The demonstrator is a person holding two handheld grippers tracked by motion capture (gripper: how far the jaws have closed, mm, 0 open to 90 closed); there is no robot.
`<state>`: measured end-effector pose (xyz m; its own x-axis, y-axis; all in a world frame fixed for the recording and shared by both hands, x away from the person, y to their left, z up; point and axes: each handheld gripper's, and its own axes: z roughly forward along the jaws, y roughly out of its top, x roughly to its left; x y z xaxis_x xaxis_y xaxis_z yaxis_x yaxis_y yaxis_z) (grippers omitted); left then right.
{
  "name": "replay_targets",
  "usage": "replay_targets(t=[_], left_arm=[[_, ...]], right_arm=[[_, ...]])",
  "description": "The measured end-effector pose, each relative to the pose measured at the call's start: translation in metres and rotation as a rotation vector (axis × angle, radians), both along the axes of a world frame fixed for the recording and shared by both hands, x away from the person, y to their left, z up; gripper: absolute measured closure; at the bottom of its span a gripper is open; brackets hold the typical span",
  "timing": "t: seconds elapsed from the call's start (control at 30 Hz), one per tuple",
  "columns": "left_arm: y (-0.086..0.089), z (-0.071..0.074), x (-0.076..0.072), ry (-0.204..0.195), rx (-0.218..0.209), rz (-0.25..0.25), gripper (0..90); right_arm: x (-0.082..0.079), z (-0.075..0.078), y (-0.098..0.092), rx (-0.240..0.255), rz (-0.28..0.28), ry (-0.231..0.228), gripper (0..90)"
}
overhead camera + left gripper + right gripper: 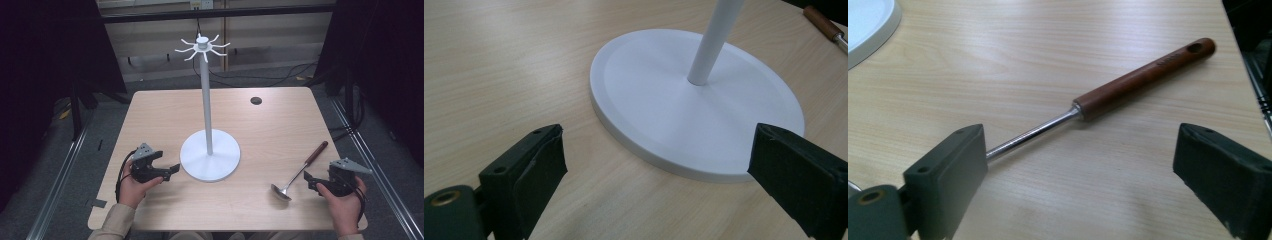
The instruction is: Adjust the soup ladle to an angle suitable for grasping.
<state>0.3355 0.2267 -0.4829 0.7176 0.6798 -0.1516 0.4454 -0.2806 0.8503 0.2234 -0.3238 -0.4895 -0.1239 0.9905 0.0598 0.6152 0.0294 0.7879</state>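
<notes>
Right now the steel ladle with the reddish-brown wooden handle (300, 172) lies flat on the pale wooden table (160, 107), just beside the right gripper (307, 178), whose jaws stand wide and empty. The left gripper (174, 169) is equally wide, holding nothing, near the white hook stand's round base (210, 157). Pinching the thin shaft could let the heavy bowl swing down; a careless lift might knock the tall stand.

Stand (209, 155) at centre of the surface (160, 115), ladle (298, 174) at lower right, left gripper (172, 171) just left of the stand's base, right gripper (308, 179) beside the ladle
</notes>
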Motion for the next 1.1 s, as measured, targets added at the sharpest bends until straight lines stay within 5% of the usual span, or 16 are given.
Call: replay_targets(t=[0.2, 0.23, 0.27, 0.3, 0.33, 0.37, 0.47, 0.73, 1.1], left_arm=[[0.001, -0.001, 0.001, 0.004, -0.009, 0.007, 7.8], [0.002, -0.001, 0.001, 0.008, -0.012, 0.006, 7.8], [0.002, -0.001, 0.001, 0.008, -0.012, 0.006, 7.8], [0.003, -0.001, 0.001, 0.008, -0.016, 0.009, 7.8], [0.003, -0.001, 0.001, 0.008, -0.016, 0.009, 7.8], [0.003, -0.001, 0.001, 0.006, -0.013, 0.01, 7.8], [0.003, -0.002, 0.002, 0.01, -0.016, 0.012, 7.8], [0.003, -0.002, 0.002, 0.013, -0.014, 0.011, 7.9], [0.003, -0.003, 0.002, 0.013, -0.015, 0.007, 8.0]], right_arm=[[0.009, -0.002, 0.001, -0.032, -0.004, 0.026, 21.3], [0.014, -0.002, -0.001, -0.036, -0.017, 0.028, 39.4], [0.014, -0.002, -0.001, -0.036, -0.017, 0.028, 39.4], [0.018, -0.002, -0.002, -0.066, -0.022, 0.035, 60.7], [0.018, -0.002, -0.002, -0.066, -0.022, 0.035, 60.7], [0.024, -0.002, -0.006, -0.07, -0.047, 0.053, 77.0], [0.03, -0.004, -0.009, -0.064, -0.06, 0.083, 84.0], [0.051, -0.014, -0.012, -0.092, -0.105, 0.111, 87.0], [0.073, -0.014, 0.009, -0.08, -0.016, 0.114, 81.8]])
